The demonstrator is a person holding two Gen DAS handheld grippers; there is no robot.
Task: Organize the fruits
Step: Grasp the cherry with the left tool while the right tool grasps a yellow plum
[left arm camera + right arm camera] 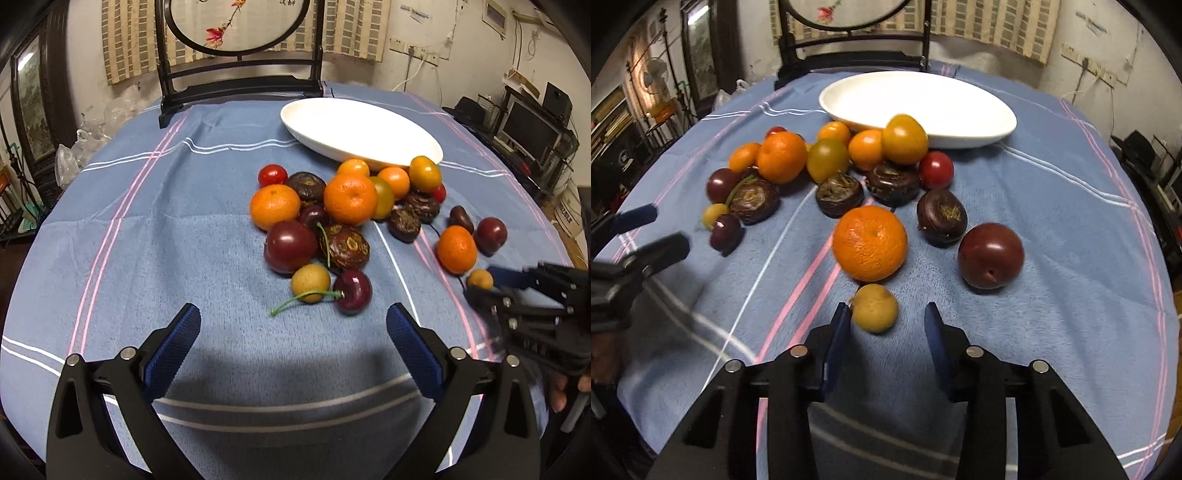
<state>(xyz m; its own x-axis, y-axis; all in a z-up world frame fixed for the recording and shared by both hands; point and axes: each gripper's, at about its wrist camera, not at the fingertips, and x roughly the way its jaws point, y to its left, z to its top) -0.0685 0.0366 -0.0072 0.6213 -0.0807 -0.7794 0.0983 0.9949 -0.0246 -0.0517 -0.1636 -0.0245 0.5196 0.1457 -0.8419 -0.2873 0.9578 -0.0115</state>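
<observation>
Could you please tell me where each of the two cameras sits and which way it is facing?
Left wrist: on the left gripper, looking down across the table at the fruit pile; its fingers wide apart, the right gripper at the right edge.
Right wrist: on the right gripper, looking at a small yellow fruit.
Both show the white plate.

Blue striped tablecloth, white plate

The left black two-finger gripper with blue ribbed pads points steeply downward, jaws spread wide with nothing between them. The right black gripper with blue pads also tilts steeply down, jaws partly apart, only its left pad touching a fruit.
</observation>
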